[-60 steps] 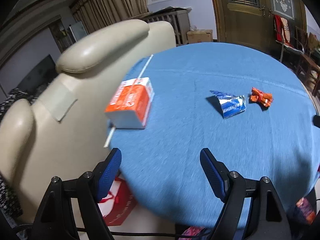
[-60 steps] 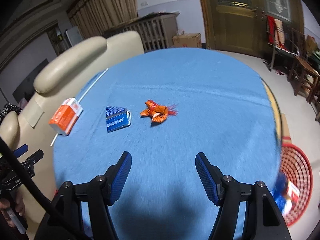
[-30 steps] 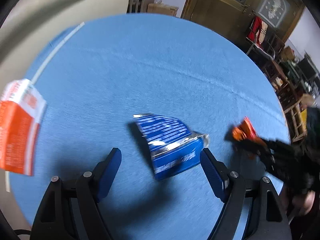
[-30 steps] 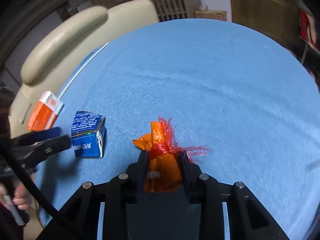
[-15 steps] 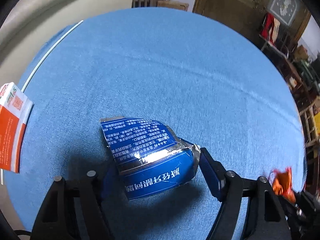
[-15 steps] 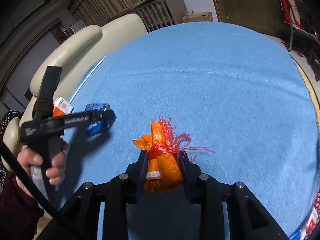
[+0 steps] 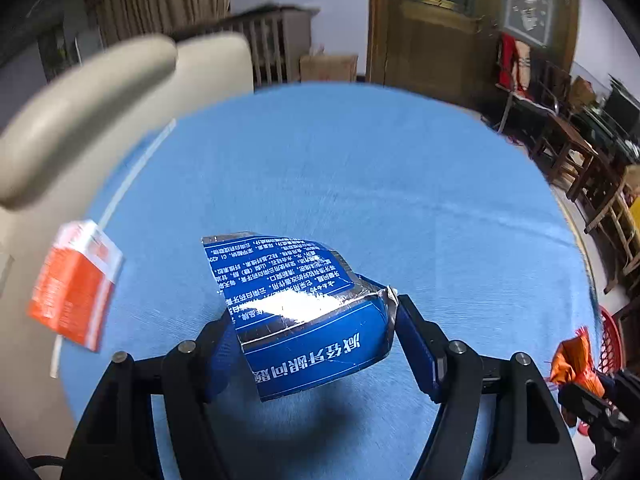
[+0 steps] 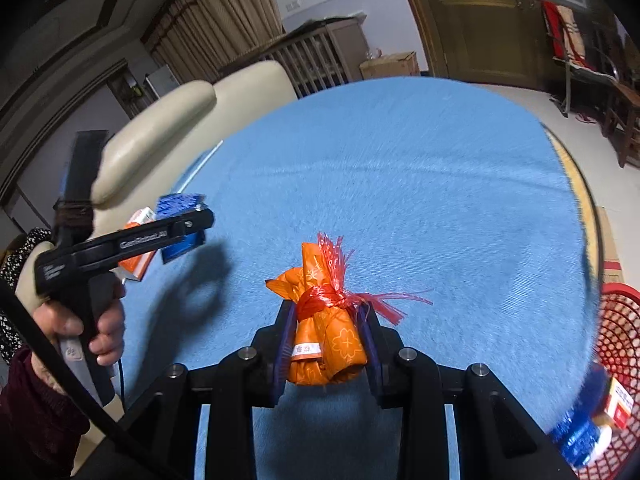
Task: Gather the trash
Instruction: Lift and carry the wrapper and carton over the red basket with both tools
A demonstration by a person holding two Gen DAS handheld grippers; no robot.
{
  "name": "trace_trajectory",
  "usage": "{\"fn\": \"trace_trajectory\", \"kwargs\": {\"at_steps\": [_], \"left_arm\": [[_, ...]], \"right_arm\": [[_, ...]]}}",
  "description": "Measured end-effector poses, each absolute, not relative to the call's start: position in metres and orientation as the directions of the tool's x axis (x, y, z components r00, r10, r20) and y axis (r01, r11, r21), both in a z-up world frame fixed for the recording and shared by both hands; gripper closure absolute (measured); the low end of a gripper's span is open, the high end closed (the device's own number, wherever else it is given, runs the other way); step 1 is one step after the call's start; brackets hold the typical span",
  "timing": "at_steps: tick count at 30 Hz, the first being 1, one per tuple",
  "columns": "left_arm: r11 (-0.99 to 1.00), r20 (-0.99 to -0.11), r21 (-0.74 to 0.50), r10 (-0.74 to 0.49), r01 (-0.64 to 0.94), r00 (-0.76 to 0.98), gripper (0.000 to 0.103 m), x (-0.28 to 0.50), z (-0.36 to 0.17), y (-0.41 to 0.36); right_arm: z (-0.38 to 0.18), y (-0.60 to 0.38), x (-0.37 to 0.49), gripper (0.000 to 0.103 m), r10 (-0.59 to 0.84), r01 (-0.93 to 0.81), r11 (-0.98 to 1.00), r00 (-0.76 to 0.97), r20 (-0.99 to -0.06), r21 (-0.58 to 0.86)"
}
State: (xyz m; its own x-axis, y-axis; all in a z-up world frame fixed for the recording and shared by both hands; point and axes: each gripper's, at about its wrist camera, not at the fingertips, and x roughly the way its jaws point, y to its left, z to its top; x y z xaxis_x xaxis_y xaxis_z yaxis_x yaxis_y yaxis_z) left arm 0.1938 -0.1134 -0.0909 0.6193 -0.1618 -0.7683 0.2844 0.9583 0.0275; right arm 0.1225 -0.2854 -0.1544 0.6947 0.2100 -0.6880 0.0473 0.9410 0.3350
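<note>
Left gripper (image 7: 314,330), jaws just closed in, is clamped on crushed blue carton (image 7: 298,304) above blue tablecloth (image 7: 360,184), while right gripper (image 8: 326,340) is pinched on orange wrapper bundle (image 8: 324,328) near red basket (image 8: 618,340).

Left tool (image 7: 312,344) clamped onto blue carton (image 7: 304,312), lifted off tablecloth (image 7: 360,184), orange bundle (image 8: 324,320) raised too
</note>
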Motion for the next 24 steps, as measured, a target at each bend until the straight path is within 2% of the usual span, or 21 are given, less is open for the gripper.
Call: {"fn": "trace_trajectory", "kwargs": {"at_steps": [9,24], "left_arm": [[0.929,-0.658,0.109,-0.199,0.353,0.726,0.029,0.115,-0.046,-0.138],[0.858,-0.555,0.175,-0.319,0.483,0.768,0.029,0.044,0.011,-0.192]], "right_arm": [[-0.121,-0.299,0.062,0.070,0.164,0.072,0.939,0.765,-0.623,0.336],[-0.084,-0.336,-0.029,0.069,0.074,0.137,0.928,0.844,-0.531,0.347]]}}
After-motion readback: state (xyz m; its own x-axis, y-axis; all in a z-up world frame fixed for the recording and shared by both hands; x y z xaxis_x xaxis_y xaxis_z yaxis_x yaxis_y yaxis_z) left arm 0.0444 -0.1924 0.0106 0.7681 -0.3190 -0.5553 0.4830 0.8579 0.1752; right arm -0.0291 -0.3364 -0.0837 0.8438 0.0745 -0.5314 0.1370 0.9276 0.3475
